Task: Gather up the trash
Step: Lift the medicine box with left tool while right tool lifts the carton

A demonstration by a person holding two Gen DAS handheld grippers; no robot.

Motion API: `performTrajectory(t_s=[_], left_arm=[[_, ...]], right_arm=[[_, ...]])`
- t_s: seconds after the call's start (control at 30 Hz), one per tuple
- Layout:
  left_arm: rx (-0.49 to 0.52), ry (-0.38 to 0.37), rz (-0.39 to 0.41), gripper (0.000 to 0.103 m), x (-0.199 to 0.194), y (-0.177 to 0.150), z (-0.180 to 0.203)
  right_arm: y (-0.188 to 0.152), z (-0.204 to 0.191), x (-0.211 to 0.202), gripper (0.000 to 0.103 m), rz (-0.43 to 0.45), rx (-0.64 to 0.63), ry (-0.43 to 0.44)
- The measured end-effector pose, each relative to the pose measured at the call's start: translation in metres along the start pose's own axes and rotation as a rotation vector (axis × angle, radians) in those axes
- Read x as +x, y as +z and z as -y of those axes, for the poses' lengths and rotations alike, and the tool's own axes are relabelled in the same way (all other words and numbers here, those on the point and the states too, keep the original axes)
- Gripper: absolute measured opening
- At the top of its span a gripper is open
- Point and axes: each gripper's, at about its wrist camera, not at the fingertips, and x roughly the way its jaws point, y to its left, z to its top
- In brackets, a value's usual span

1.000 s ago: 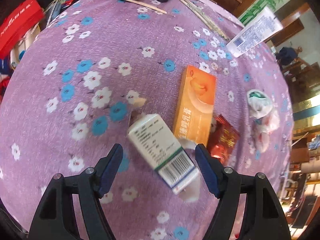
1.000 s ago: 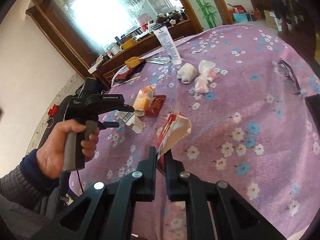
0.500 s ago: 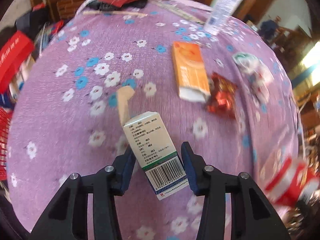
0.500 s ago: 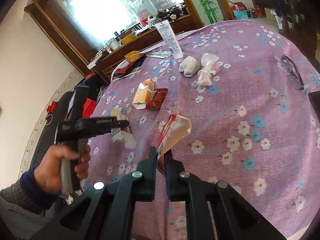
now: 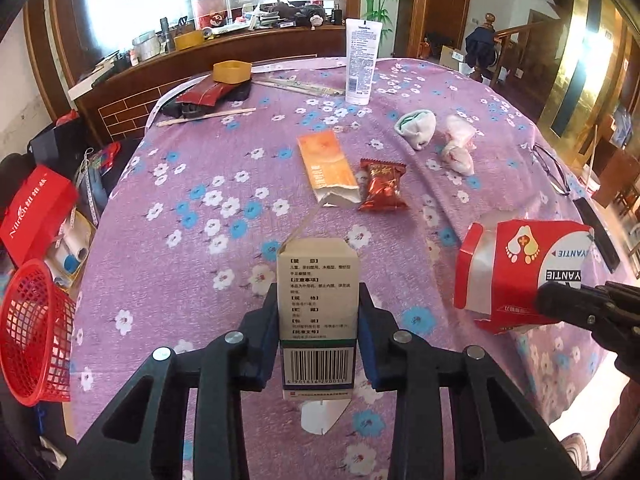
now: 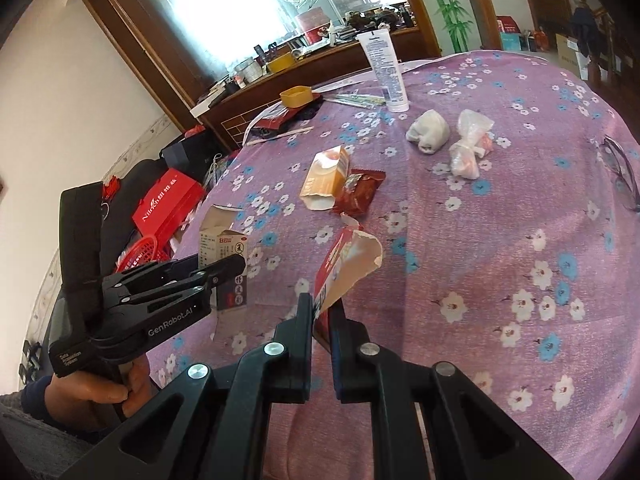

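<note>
Floral purple tablecloth (image 5: 192, 240): two items are held.
White medicine box (image 5: 317, 312), lifted clear since a second ago, is clamped by left gripper (image 5: 319, 330); red carton (image 6: 340, 268) is pinched by right gripper (image 6: 321, 320); red basket (image 5: 34, 332) is judged next.

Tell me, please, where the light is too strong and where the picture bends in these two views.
Left wrist view: the window is blown out white, and the purple tablecloth bulges like a dome. Right wrist view: the same window glares, and the frame edges go dark.
</note>
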Motion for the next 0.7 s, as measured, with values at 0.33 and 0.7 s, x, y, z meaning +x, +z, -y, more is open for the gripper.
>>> performTrajectory(t_s=[0.33, 0.7], left_arm=[[0.010, 0.018, 0.041, 0.033, -0.014, -0.006, -0.009], [0.034, 0.054, 0.051, 0.033, -0.017, -0.014, -0.017]], right_arm=[[-0.004, -0.012, 0.002, 0.009, 0.008, 0.003, -0.002], [-0.009, -0.022, 0.005, 0.009, 0.005, 0.002, -0.004]])
